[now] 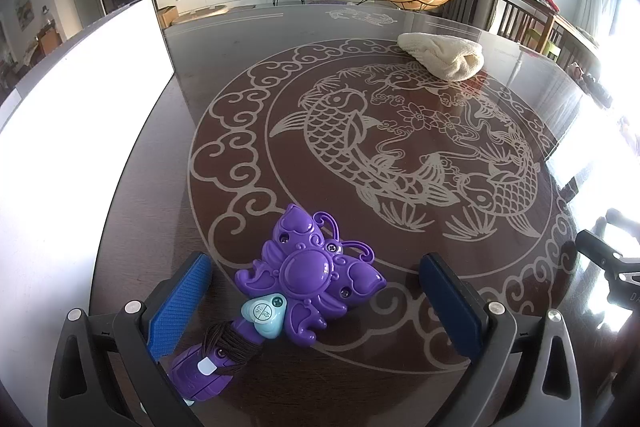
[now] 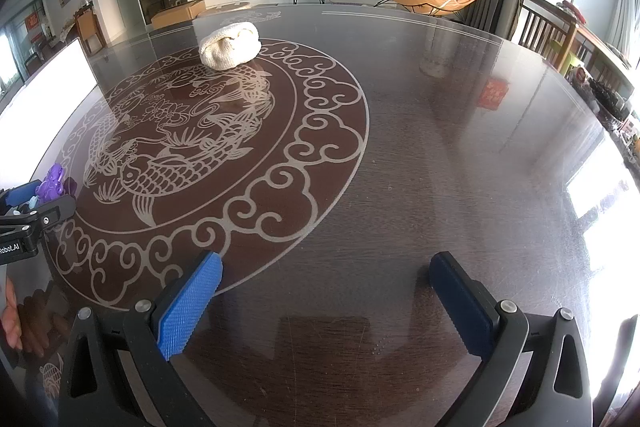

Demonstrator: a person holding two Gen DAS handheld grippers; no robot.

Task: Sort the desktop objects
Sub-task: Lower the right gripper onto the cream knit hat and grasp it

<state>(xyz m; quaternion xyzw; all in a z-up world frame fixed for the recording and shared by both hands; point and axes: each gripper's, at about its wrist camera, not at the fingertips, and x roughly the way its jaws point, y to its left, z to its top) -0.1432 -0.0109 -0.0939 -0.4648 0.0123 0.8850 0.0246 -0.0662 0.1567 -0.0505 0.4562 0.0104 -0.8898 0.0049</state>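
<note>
Purple butterfly toy [image 1: 308, 275] lies flat on the table [image 1: 400, 307] between the spread jaws of the left gripper [image 1: 316, 303], its handle nearest the left pad. White board [image 1: 80, 131] left; cream cloth [image 1: 442, 55] far right. Right gripper [image 2: 326, 301] is held released, nothing between.

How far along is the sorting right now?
Nothing looks sorted yet. In hand: the left hand-held gripper is open around the purple butterfly toy, not clamped. The right hand-held gripper is open and empty. Left: the toy and the cream knit hat.
</note>
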